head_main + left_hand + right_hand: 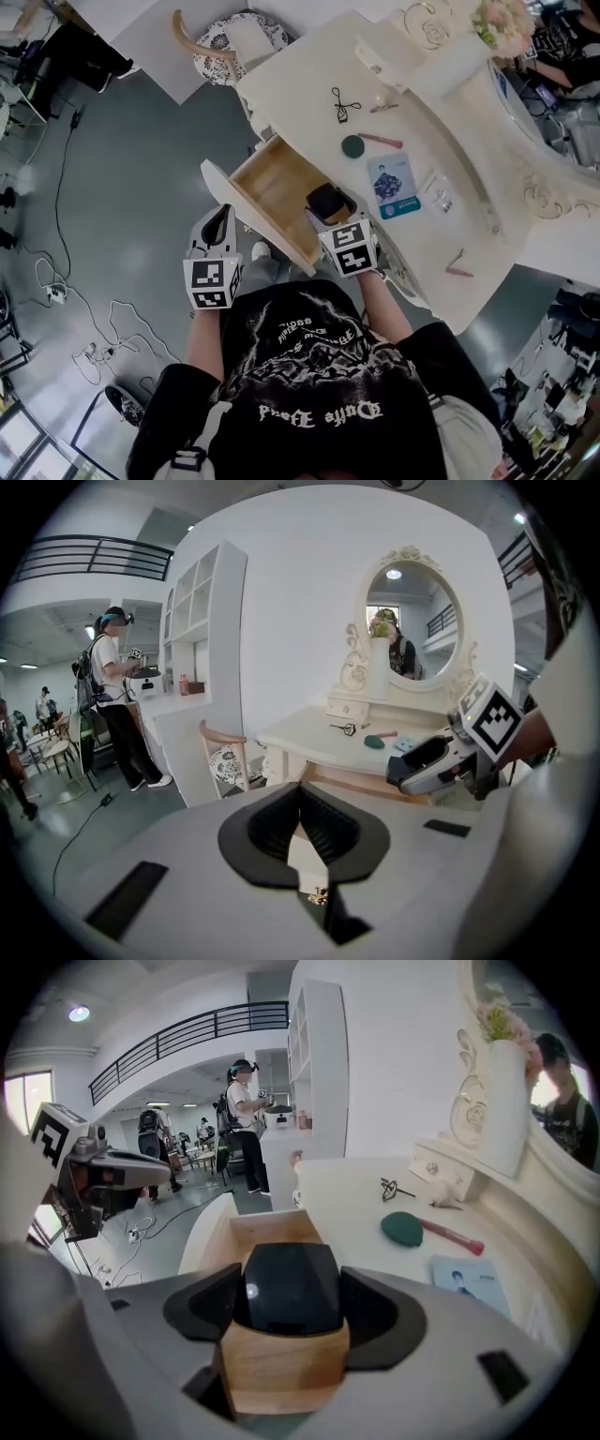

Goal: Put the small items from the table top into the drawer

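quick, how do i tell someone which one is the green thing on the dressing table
Start at the white dressing table with its wooden drawer standing open. On the top, between the black eyelash curler and the blue printed card, lies the green thing. It alone has a round dark green head on a thin pink handle.
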### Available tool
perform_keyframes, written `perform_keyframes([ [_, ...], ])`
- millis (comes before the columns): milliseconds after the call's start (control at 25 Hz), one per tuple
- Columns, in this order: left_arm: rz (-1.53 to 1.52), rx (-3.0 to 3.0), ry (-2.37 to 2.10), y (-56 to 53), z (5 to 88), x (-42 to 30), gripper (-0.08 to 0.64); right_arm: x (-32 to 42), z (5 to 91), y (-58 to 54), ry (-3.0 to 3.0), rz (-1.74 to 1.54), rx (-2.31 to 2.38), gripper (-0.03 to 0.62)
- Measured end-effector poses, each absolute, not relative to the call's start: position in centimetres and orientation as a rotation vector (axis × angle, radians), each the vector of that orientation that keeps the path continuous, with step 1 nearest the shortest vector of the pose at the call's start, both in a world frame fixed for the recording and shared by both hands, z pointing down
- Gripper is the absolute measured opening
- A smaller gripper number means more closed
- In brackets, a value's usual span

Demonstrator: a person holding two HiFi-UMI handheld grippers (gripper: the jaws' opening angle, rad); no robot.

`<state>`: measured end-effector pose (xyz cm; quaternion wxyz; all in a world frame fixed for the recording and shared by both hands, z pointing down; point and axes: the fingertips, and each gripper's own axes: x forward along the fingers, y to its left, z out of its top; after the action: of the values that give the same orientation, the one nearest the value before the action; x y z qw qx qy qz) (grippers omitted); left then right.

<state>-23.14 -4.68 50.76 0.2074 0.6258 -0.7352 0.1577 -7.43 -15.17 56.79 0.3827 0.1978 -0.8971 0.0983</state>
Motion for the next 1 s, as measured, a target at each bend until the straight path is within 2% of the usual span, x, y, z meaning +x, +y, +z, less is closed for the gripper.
perform_keyframes([
  [1000,0.45,1.655,-2.084,-3.3,52.1,-23.5,0.015,-12.5,62.3,-13.4,-2.264,0.212,0.259,0.334],
])
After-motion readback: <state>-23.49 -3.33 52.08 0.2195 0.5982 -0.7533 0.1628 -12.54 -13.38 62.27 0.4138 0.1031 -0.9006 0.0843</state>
